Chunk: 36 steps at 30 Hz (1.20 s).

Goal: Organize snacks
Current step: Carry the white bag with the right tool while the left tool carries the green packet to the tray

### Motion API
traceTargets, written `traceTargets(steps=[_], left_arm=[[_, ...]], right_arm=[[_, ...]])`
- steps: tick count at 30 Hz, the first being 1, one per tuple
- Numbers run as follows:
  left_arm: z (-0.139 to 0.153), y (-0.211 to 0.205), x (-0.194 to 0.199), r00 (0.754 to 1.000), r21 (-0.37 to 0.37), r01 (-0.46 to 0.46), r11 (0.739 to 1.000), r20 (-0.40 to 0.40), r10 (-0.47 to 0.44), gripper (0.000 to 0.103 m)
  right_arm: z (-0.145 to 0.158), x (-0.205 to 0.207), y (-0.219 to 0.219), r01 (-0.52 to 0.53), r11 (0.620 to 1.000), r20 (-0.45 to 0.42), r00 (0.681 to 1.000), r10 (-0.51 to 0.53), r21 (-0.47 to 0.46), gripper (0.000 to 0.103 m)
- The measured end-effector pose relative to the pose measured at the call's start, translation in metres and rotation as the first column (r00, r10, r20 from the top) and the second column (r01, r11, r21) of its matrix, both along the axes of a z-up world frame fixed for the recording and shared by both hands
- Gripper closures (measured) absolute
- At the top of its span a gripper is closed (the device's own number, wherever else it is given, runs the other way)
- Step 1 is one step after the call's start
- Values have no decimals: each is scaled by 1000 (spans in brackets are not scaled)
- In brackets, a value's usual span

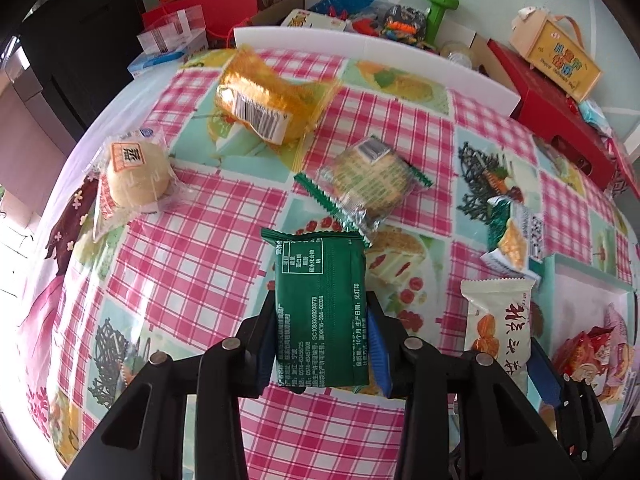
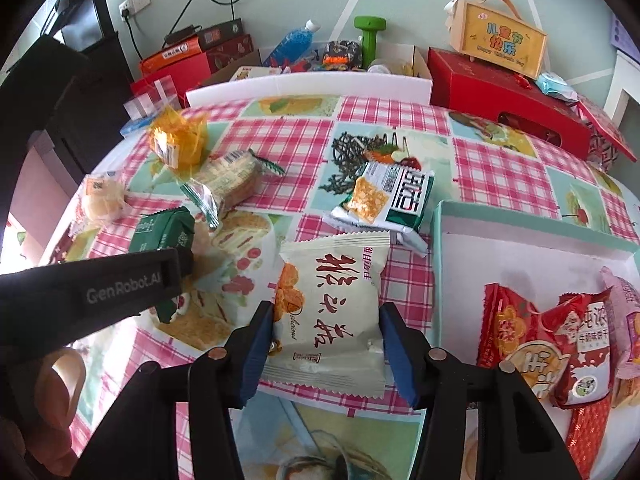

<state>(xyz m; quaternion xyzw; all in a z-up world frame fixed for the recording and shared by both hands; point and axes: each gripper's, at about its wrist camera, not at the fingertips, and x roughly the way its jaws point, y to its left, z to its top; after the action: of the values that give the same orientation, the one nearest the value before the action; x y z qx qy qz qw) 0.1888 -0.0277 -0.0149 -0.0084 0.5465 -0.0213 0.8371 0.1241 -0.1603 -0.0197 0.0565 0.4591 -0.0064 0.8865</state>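
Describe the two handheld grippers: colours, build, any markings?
Both match: black plastic bodies with angular linkage arms and round silver pivot pins. The left gripper and right gripper each carry blue ribbed pads on the fingers. The right wrist view shows the left unit's side printed "GenRobot.AI" in pale lettering. No cables visible.

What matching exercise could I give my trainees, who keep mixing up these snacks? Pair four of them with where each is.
Column one:
1. dark green packet
2. cream packet with red lettering
3. red packets
4. orange-wrapped snack

Column two:
A. lying inside the open white box
B. between the pads of the left hand-held gripper
C. on the checked cloth near the table's far edge
D. between the pads of the right hand-held gripper

Pairs: 1-B, 2-D, 3-A, 4-C.
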Motion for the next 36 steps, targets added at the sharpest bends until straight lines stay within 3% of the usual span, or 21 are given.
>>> traceTargets(steps=[11,17,22,29,36], left_arm=[[43,1,-17,996,-55,-3,998,90,8,62],[54,-14,-23,992,-81,38,996,123,-28,62],[60,-31,-27,988,-125,94,988,136,-76,62],[64,-70,-40,970,-145,211,967,150,-189,62],[62,-120,-61,931,-129,350,928,155,-329,62]], right_arm=[[25,-15,-8,19,1000,64,998,-20,19,47],[34,-21,-19,43,999,86,995,-46,34,47],[46,-31,-50,124,991,114,985,-129,50,47],[52,-54,-118,300,950,122,943,-309,86,47],[52,-82,-181,448,888,113,881,-458,105,47]])
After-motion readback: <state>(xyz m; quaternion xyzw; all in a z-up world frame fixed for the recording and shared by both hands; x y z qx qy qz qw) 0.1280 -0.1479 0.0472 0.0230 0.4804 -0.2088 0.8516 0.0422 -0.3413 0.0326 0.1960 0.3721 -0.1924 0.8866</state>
